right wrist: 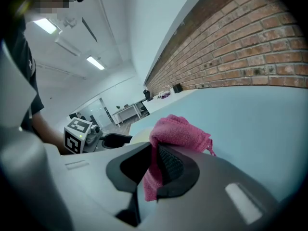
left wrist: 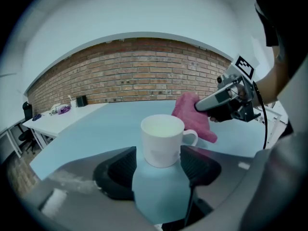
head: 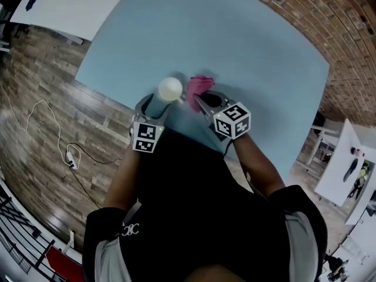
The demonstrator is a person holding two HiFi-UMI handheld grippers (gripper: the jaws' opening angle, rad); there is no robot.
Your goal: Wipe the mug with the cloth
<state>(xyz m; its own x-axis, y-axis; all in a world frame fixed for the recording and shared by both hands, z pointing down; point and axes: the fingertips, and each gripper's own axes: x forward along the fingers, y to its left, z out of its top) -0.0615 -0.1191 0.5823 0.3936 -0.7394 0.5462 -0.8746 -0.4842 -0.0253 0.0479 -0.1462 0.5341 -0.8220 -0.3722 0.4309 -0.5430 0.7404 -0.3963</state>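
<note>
A white mug [left wrist: 162, 141] stands upright on the light blue table [head: 235, 40], handle to the right in the left gripper view. My left gripper [left wrist: 161, 166] is open, one black pad on each side of the mug's base and a thin gap showing at the left pad. In the head view the mug [head: 170, 89] sits just beyond the left gripper [head: 154, 106]. My right gripper [right wrist: 156, 165] is shut on a pink cloth [right wrist: 178, 131], which bunches above the jaws. The cloth [left wrist: 190, 114] hangs just behind and to the right of the mug, close to its rim.
A brick wall [left wrist: 134, 81] runs along the table's far side. White tables [left wrist: 57, 117] with small items stand to the left. On the wood floor left of the table lies a white cable [head: 64, 151]. The person's torso fills the near side of the head view.
</note>
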